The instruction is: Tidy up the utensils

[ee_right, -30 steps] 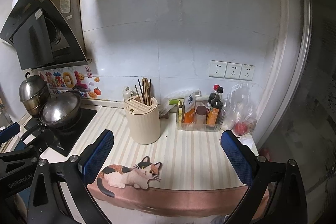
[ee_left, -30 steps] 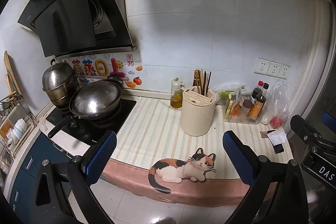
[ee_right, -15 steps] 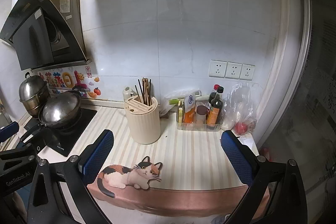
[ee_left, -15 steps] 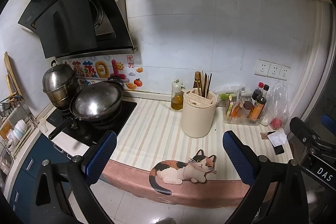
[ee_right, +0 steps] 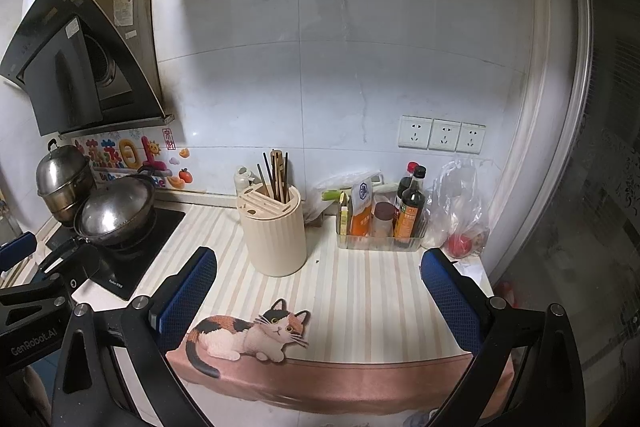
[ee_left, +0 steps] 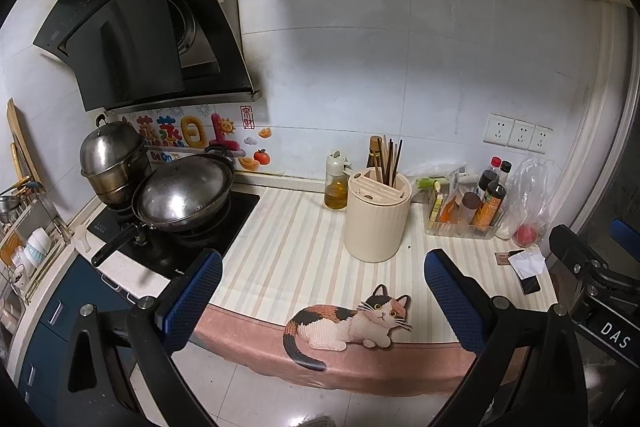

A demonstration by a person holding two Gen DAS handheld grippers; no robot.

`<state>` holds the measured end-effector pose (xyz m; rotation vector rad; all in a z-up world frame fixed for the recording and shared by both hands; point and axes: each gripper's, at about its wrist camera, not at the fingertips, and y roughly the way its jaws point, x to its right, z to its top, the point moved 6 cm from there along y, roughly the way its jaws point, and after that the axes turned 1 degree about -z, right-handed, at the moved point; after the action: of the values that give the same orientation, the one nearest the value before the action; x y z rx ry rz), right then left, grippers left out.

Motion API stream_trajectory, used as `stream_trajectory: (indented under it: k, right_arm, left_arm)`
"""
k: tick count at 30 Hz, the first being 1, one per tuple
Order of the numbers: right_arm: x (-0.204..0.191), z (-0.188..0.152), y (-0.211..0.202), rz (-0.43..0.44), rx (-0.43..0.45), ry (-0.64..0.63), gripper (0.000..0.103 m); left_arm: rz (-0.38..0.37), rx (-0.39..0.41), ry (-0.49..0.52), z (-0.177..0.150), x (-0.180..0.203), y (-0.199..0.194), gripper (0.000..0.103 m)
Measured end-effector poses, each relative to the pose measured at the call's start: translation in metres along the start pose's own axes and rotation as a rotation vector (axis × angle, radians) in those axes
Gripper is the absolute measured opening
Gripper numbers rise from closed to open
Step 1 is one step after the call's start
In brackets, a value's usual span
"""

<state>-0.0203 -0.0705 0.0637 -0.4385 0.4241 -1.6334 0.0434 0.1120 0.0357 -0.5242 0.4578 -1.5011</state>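
Observation:
A cream ribbed utensil holder (ee_left: 376,217) stands on the striped counter mat (ee_left: 288,247), with several chopsticks (ee_left: 389,161) upright in it. It also shows in the right wrist view (ee_right: 276,231), chopsticks (ee_right: 276,175) sticking up. My left gripper (ee_left: 322,303) is open and empty, held in front of the counter's front edge. My right gripper (ee_right: 318,297) is open and empty too, over the front edge. The right gripper's body shows at the right edge of the left wrist view (ee_left: 592,279).
A wok (ee_left: 184,193) and a steel pot (ee_left: 112,159) sit on the black cooktop at the left. An oil bottle (ee_left: 336,183) stands behind the holder. A clear tray of sauce bottles (ee_left: 466,211) and a plastic bag (ee_left: 528,199) are at the right. A dish rack (ee_left: 24,247) is far left.
Both views have shifted very slightly; the scene sits a touch lower in the left wrist view. Nothing on the counter has moved and both grippers stay open.

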Motion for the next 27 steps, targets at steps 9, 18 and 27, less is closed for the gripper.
stream_trajectory:
  k: [9,18,27]
  right_arm:
    - [-0.0002,0.0002,-0.0004,0.000,0.002,-0.001,0.103]
    - [0.0004,-0.0002,-0.0014,-0.002,0.004,-0.002,0.103]
    - [0.0003,-0.0003,-0.0014,-0.001,0.004,-0.001,0.103]
  left_arm:
    - [0.001,0.002,0.001,0.0013,0.0004,-0.0003,0.103]
    - [0.004,0.003,0.000,0.0024,0.0033,-0.0019,0.103]
    - [0.003,0.003,-0.002,0.0026,0.0049,-0.0025,0.103]
